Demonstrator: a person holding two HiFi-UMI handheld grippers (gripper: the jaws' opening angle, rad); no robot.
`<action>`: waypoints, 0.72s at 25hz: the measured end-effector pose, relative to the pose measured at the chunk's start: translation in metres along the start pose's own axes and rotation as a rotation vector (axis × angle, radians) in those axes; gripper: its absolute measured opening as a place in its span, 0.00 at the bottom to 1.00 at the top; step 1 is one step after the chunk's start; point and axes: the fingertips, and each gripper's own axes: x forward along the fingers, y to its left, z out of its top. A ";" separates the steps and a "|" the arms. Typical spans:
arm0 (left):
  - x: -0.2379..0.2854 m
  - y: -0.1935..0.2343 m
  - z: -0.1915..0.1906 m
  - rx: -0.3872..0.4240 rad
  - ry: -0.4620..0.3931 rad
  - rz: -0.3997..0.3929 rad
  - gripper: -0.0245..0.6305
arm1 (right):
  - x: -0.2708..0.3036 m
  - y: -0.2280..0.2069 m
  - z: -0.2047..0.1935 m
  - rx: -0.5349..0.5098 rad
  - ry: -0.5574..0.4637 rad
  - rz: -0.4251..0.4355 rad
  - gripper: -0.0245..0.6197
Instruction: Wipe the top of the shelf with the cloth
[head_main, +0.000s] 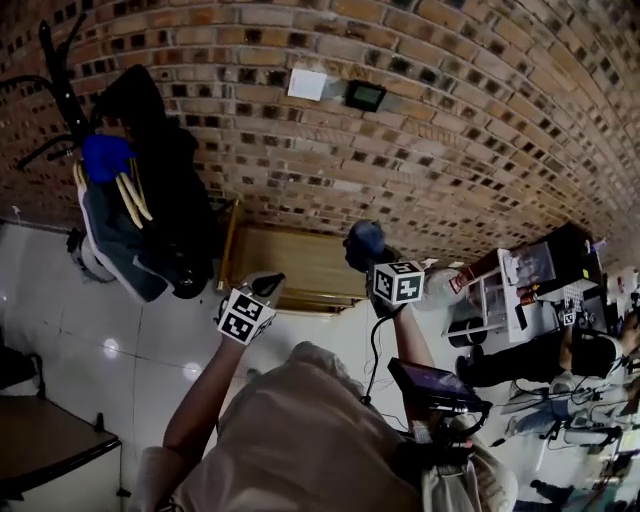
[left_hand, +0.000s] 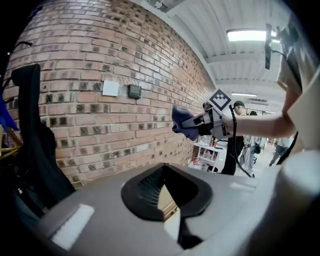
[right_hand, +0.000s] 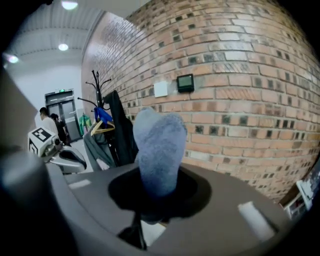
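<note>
Wiping not yet under way, by the look of it. Blue cloth (right_hand: 159, 150) clamped upright in the right hand-held gripper (right_hand: 157, 186), bunched above the jaws and raised in the air before the brick wall (head_main: 450, 120). No contact with the low wooden shelf (head_main: 290, 262), which stands against that wall, below and ahead of both grippers, just beside a coat rack (head_main: 130, 200) hung with clothes. Left hand-held gripper (left_hand: 162, 167) empty, jaws meeting at the tips, held up beside the right one. Left to do, judging from this: lower the cloth onto the shelf top and sweep across the whole of it.
</note>
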 end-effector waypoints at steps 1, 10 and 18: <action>0.004 -0.001 0.006 0.003 -0.007 -0.009 0.04 | -0.007 -0.001 0.003 0.000 -0.014 -0.002 0.17; 0.049 0.010 0.039 -0.053 -0.005 -0.037 0.04 | -0.004 -0.032 0.025 -0.111 -0.031 -0.005 0.17; 0.100 0.004 0.040 -0.090 0.034 -0.014 0.04 | 0.020 -0.074 0.048 -0.233 -0.002 0.018 0.17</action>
